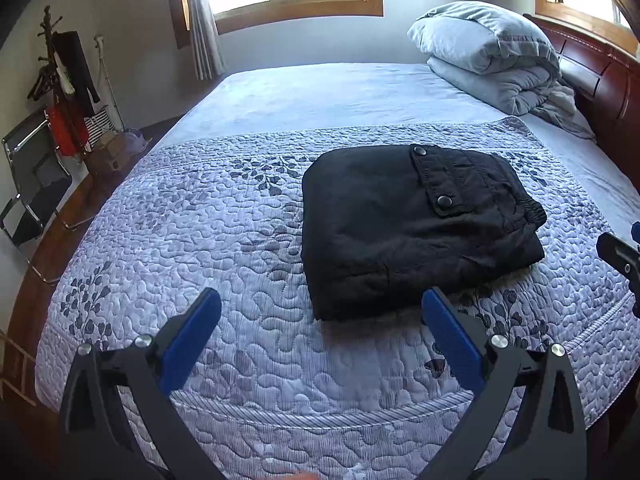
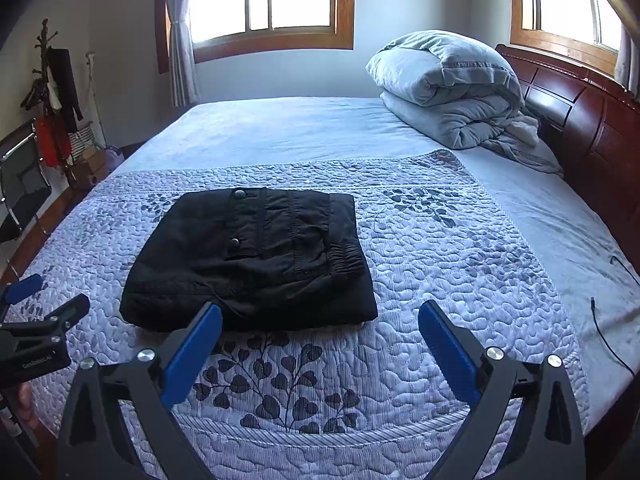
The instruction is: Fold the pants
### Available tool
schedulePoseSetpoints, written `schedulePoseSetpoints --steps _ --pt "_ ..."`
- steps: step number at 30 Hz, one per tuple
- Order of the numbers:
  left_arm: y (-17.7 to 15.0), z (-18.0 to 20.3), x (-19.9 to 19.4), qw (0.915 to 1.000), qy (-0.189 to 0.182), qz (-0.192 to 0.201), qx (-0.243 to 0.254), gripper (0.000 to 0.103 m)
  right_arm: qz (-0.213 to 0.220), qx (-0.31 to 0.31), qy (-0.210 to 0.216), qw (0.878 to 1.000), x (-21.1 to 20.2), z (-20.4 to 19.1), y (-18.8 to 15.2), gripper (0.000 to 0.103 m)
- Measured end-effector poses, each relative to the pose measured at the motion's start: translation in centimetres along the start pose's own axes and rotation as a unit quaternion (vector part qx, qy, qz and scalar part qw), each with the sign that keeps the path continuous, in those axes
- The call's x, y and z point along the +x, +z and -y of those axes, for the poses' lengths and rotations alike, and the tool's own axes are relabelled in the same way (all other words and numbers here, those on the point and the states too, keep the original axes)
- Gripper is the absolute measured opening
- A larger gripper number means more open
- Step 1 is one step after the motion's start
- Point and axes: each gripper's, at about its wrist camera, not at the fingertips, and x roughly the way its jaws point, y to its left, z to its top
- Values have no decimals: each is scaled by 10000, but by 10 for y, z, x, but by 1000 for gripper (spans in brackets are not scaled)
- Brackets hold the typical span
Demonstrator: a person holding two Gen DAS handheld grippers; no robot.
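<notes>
Black pants [image 1: 416, 224]: folded into a compact rectangle, flap pocket with two snap buttons uppermost, elastic waistband to the right. They lie on a lavender quilted bedspread [image 1: 192, 240] with a leaf print. Left claw [image 1: 320, 312]: blue-padded fingers [image 1: 192, 336] spread wide, empty, near edge of the pants just beyond. Right claw [image 1: 624, 256]: partly in view at right edge. Grey folded duvet [image 1: 488, 56]: stacked by the wooden headboard [image 1: 600, 80]. Coat rack [image 1: 60, 72]: far left.

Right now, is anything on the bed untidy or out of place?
The black pants lie neatly folded on the quilt. Only the grey duvet by the headboard is loosely heaped, one end trailing.
</notes>
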Motion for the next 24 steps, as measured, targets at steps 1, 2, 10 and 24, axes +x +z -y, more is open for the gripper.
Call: schedulePoseSetpoints --steps 1,2,10,24 --pt "0 0 1 10000 -17 -17 -1 100 -16 6 3 10000 1 0 0 99" --pt "0 0 1 10000 -30 -20 -13 100 -21 12 9 10000 2 0 -1 99" --pt "0 -9 5 9996 -101 -116 -244 100 -23 7 67 10000 3 -3 -2 99" --pt "0 -7 8 9996 -87 -166 -187 100 -114 89 56 9999 9 0 -4 99"
